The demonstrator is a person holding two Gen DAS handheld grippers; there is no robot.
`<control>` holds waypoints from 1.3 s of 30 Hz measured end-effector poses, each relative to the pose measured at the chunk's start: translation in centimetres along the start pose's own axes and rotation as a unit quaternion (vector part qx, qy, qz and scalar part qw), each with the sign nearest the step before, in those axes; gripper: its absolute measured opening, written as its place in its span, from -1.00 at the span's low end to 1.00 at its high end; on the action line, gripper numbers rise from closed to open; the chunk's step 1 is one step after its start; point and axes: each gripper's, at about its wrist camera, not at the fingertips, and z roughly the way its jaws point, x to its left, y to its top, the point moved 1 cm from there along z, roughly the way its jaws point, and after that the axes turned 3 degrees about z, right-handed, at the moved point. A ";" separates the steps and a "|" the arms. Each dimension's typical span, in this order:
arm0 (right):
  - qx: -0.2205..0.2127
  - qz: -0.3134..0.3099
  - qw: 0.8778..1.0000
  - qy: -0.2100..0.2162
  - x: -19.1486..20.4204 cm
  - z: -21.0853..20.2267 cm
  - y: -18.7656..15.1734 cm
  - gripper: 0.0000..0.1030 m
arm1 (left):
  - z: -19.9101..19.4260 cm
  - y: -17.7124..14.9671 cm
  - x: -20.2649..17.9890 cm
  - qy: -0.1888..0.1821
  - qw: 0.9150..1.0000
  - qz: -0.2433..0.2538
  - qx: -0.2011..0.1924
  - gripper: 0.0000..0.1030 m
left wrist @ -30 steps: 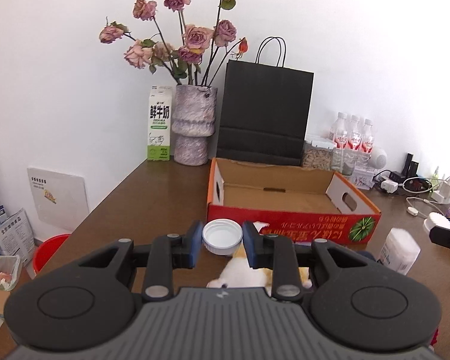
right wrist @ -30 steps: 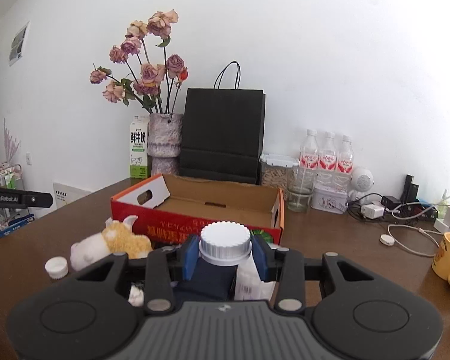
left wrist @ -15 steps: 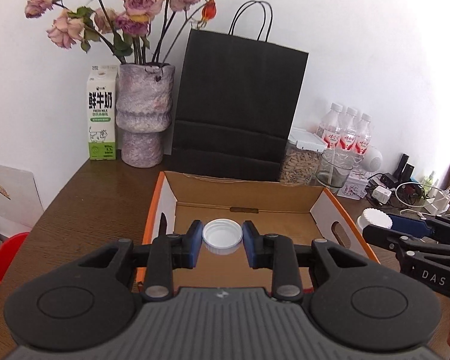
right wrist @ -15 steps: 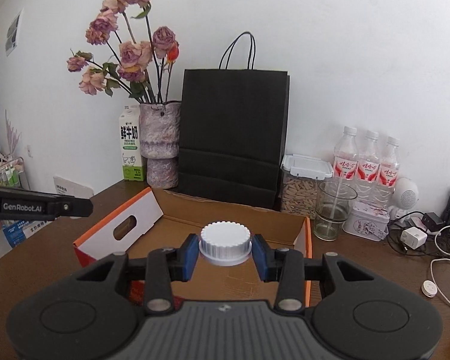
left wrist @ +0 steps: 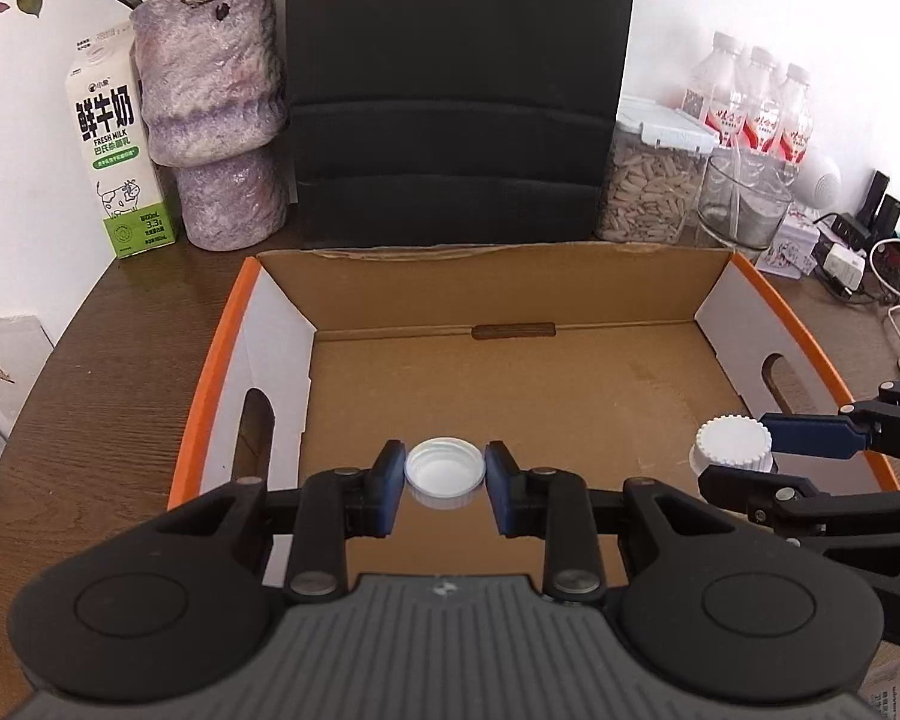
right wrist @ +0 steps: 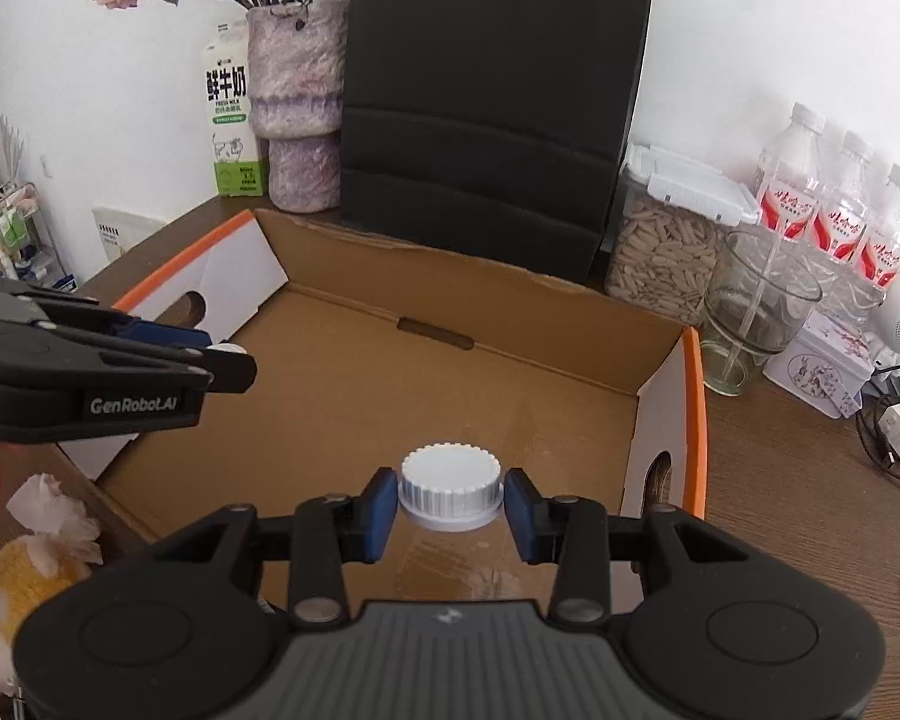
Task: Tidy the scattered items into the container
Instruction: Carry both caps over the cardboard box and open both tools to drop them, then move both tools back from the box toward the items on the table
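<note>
Cardboard box [left wrist: 510, 396] under both loads | left gripper [left wrist: 444, 474] clamps cap [left wrist: 445, 471] near-left | right gripper [right wrist: 450, 495] clamps bottle [right wrist: 450, 489] near-right

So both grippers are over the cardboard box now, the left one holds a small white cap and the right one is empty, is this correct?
Not quite. The right gripper is not empty: its jaws are closed on the ribbed white lid of a bottle, as the right wrist view shows. The rest holds: both are over the cardboard box, and the left gripper holds the small white cap.
</note>
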 end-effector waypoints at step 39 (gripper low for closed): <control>-0.081 0.017 0.996 -0.017 2.5 -15.5 -6.3 1.00 | -15.7 -5.5 -0.5 0.030 0.995 -0.002 -0.095 1.00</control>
